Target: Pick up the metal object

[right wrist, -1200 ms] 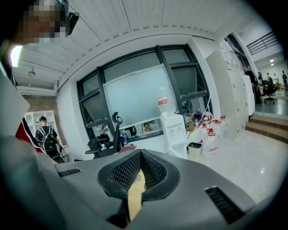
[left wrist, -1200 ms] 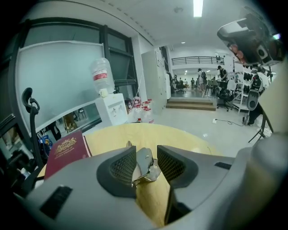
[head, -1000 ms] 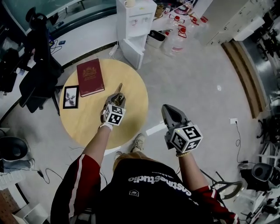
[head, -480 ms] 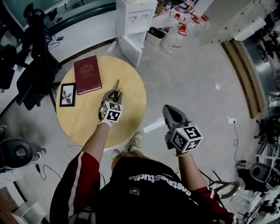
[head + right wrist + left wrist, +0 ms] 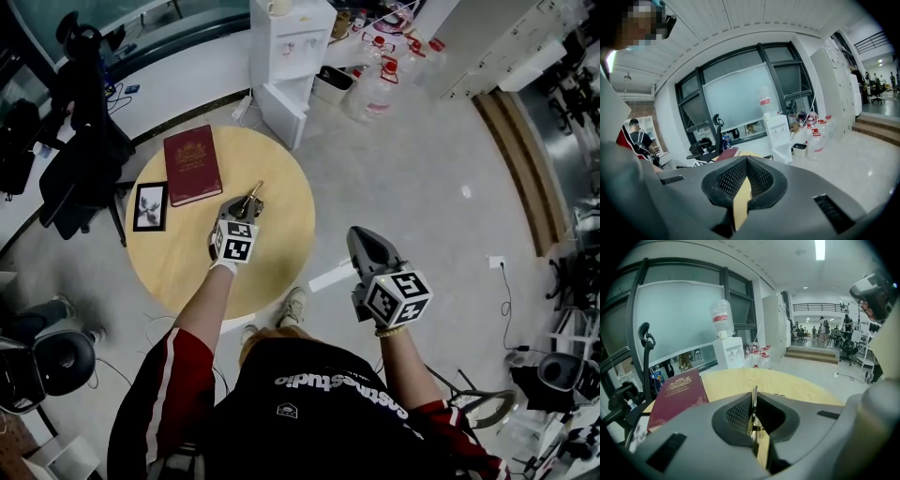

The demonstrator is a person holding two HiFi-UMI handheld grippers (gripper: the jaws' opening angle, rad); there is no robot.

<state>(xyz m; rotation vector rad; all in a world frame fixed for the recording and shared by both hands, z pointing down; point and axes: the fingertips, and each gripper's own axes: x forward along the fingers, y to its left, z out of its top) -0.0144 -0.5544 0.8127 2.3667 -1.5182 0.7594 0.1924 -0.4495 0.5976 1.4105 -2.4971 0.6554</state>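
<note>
Your left gripper's jaws have just been closing and now pinch the metal object; lifting it off the round table remains, right gripper pressed together, empty

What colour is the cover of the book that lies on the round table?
The book is dark red with gold ornament, clearest in the left gripper view.

The metal object is thin and shiny, with a brass-like gleam. The left tool is matt grey plastic, and its black pads have a rough grid texture. The table looks like pale matt wood. The book has a dark red cover, perhaps slightly glossy. The floor is smooth.
</note>
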